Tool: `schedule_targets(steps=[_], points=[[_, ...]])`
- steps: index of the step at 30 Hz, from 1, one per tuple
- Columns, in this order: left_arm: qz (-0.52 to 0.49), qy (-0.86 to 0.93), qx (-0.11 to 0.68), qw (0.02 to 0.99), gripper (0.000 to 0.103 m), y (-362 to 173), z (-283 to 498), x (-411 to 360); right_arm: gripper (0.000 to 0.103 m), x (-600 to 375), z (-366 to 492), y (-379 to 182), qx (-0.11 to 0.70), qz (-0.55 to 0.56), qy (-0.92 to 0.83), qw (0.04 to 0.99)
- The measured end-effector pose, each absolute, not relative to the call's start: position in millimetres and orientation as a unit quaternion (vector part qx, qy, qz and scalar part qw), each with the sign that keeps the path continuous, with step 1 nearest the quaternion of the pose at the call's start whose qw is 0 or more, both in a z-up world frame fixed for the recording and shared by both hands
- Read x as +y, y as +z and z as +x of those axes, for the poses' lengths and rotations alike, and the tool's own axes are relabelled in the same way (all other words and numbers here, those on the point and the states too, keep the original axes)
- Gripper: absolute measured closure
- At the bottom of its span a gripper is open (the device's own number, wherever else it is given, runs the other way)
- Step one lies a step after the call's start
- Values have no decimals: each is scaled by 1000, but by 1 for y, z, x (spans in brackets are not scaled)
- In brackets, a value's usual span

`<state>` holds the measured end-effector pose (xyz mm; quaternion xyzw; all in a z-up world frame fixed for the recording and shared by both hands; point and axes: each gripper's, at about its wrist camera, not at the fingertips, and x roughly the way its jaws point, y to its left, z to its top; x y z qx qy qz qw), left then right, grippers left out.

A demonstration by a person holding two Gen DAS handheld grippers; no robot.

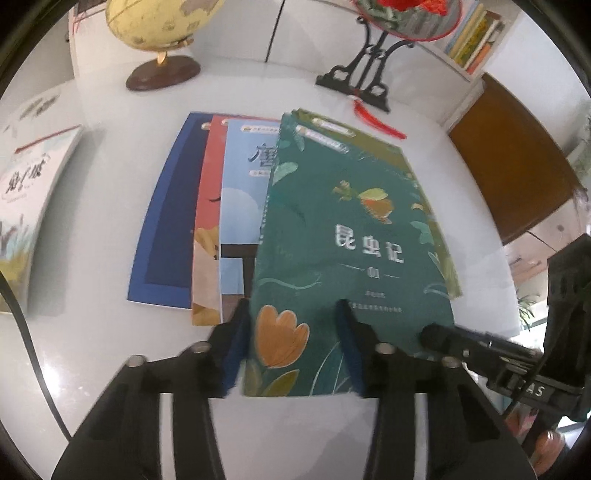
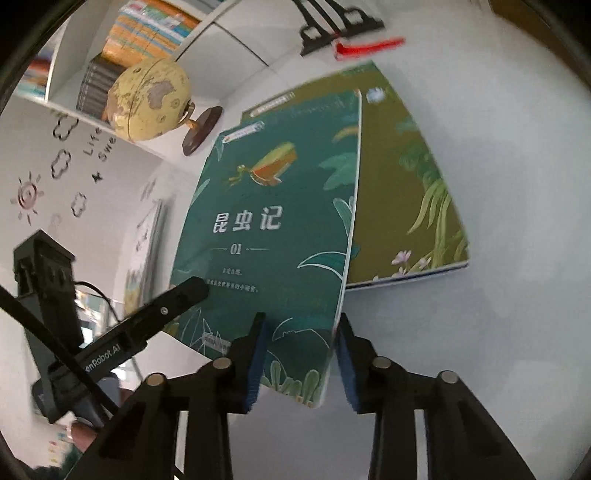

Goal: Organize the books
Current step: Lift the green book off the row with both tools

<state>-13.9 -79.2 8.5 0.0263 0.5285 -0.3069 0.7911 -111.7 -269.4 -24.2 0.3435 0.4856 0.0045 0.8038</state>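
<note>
**Green book's near corners sit between both tongs**

Blue pads on my left tongs [image 1: 291, 332] stand part-way closed around the near left corner of the green book [image 1: 332, 229]. The left pad lies right against the book's side edge, and the right finger crosses over the cover by the orange flower. Whether the pads really clench the book I cannot tell.

My right tongs [image 2: 301, 350] mirror this at the near right corner of the same green book [image 2: 273, 221]. The right pad is hard by the white page edge and the left finger lies over the cover. Here too I cannot tell whether the grip is firm. In the right wrist view that corner looks raised off the white desk [image 2: 480, 332], with the thickness of the pages showing.

The green book lies on top of a fanned row of books. Under it, towards my right, is an olive book [image 2: 406, 184]. Towards my left a light-blue book [image 1: 240, 184], a red book [image 1: 208, 206] and a navy book [image 1: 166, 221] each peep out from beneath the next.

Well apart at the left edge of the desk [image 1: 103, 221] is a white book [image 1: 29, 192]. At the back stand a yellow globe [image 1: 155, 22] on a dark base and a black stand [image 1: 354, 77] with a red tassel [image 1: 376, 122] trailing from it. More books fill a shelf [image 1: 476, 37] behind.
</note>
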Motion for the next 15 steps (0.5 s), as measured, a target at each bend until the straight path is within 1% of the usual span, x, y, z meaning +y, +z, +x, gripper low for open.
schedule_targets(steps=[2,6,8,12,15], points=[[9,-330,521,787,66,21,-20,-76,73,-262,-113,-8,479,303,0,824],[8,-353,505,788,66,34,-23,-85,73,-243,-108,15,465,237,15,853],[28,-350,498,793,66,31,-19,-95,73,-240,-101,11,470,224,9,854],[31,-352,538,765,66,2,-2,-106,73,-247,-92,-10,484,234,-9,843],[31,-348,535,769,66,-1,-4,-105,73,-249,-94,-10,481,234,-10,845]])
